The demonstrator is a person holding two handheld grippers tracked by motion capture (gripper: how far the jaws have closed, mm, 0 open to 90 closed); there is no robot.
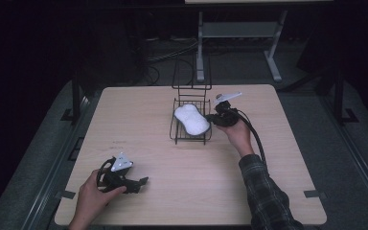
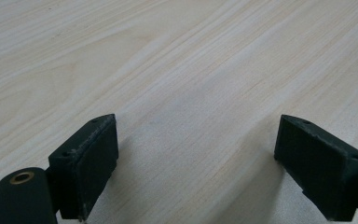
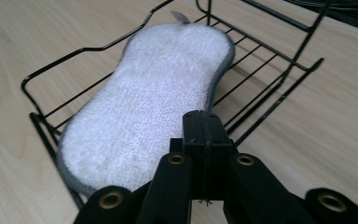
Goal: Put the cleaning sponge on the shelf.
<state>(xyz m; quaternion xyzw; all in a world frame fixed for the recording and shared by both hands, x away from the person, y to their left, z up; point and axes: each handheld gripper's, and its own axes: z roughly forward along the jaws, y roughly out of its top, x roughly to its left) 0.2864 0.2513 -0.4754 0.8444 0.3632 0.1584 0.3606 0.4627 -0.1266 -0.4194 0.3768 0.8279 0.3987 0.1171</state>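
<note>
Dark floor and cables surround a pale wooden table (image 1: 278, 158) where a person works with two hand-held grippers. Near the middle of the far edge stands a black wire rack (image 1: 190, 135) with a white, peanut-shaped sponge (image 1: 191, 119) lying flat in its tray. The right gripper (image 1: 215, 118) sits at the rack's right side, just beside the sponge; in the right gripper view its jaws are pressed together with nothing between them, their tips over the sponge's (image 3: 144, 102) near edge and the rack's (image 3: 279, 88) wires. The left gripper (image 1: 143, 182) rests by the table's near left corner, well apart from the rack, its jaws wide over bare wood.
</note>
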